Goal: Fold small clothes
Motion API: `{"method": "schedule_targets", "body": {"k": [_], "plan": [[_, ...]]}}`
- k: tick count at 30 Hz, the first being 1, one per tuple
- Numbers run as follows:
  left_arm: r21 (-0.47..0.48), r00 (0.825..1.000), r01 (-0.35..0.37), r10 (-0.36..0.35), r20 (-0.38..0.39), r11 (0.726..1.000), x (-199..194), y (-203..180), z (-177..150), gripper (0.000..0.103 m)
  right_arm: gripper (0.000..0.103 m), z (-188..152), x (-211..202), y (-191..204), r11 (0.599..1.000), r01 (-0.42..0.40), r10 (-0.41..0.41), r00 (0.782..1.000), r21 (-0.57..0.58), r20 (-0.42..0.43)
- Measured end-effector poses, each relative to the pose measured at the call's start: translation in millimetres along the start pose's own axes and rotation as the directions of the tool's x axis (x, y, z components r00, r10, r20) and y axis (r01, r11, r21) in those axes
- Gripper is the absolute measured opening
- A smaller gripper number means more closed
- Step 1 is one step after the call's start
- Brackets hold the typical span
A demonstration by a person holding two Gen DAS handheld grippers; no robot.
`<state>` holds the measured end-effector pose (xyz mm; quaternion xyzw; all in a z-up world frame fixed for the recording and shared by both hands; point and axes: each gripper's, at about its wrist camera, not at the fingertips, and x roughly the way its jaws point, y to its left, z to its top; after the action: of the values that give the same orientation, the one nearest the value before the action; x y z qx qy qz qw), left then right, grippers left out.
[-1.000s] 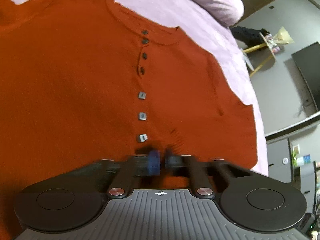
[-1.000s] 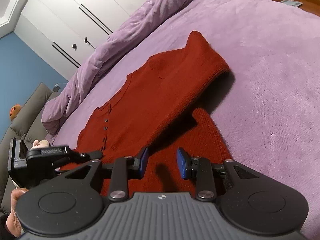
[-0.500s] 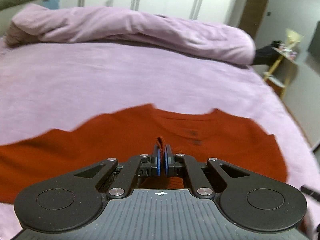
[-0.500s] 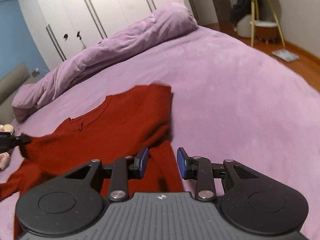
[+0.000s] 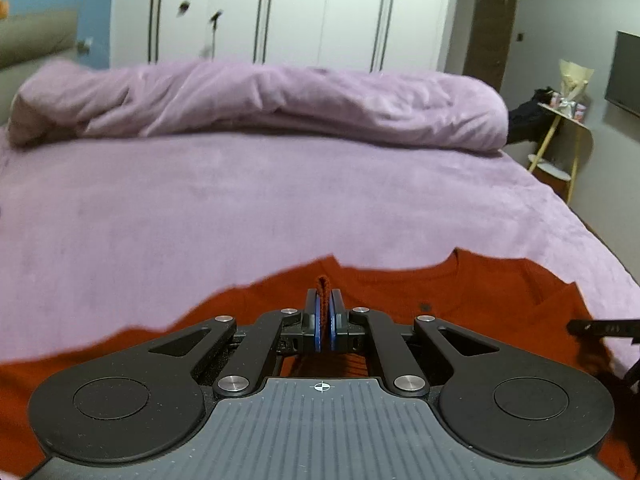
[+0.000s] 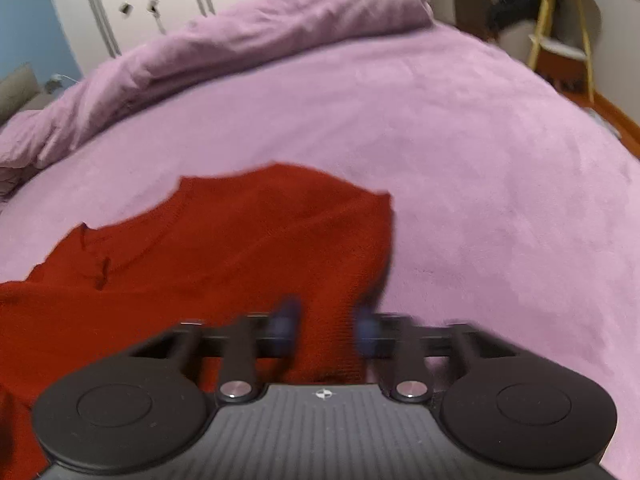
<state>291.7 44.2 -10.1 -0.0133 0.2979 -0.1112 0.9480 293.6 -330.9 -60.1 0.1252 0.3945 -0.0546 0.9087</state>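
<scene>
A red cardigan [image 5: 460,292] is lying spread on a purple bed [image 5: 280,200], its near part running under both tools; a small fold of its knit edge is being pinched between the blue pads [image 5: 318,320] of the left gripper [image 5: 323,320], which are pressed together on the cloth, the fold poking up just above them; one dark button [image 5: 425,305] is being shown just right of that grip. In the right wrist view the right gripper [image 6: 326,326] is being blurred by motion; its jaws are closing, a strip of the cardigan [image 6: 248,248] is lying between them, and the pads [image 6: 286,322] are being seen apart from the cloth, so no pinch is being made there. A rolled purple duvet [image 5: 260,104] is lying along the far side of the bed, white wardrobe doors [image 5: 288,12] behind it; a yellow-legged side table [image 5: 568,132] is standing beside the bed at the right.
</scene>
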Motion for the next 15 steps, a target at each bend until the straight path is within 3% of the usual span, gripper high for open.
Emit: {"method": "schedule_targets", "body": {"k": [3,5,7,10,13,15], "plan": [[0.027,0.999,-0.022,0.020,0.045,0.999,3.0,-1.8,0.9,0.006,0.008,3.5,-21.2,2.3,1.000,0.006,-0.006,0.991,-0.001,0.135],[0.037,0.998,-0.051,0.050,0.029,0.998,15.3,-1.5,-2.8,0.006,0.008,1.9,-25.3,2.0,0.999,0.042,-0.042,0.982,0.007,0.183],[0.036,0.996,-0.088,0.089,-0.022,0.995,36.3,2.1,-11.5,0.006,0.008,-5.3,-17.4,1.9,0.994,0.105,-0.104,0.977,0.002,0.187],[0.011,0.982,-0.120,0.121,-0.147,0.993,59.8,10.8,-23.5,0.006,0.011,-12.2,-2.5,-4.7,0.981,0.194,-0.195,0.973,0.020,0.126],[-0.025,0.981,-0.154,0.150,-0.124,0.988,49.0,22.5,-29.1,0.017,0.014,-16.0,-19.8,-5.1,0.972,0.226,-0.233,0.955,0.060,0.182],[-0.079,0.987,-0.126,0.118,-0.106,0.989,36.3,27.3,-29.3,0.029,0.016,-19.4,-31.5,3.4,0.982,0.181,-0.188,0.957,0.052,0.221]]}}
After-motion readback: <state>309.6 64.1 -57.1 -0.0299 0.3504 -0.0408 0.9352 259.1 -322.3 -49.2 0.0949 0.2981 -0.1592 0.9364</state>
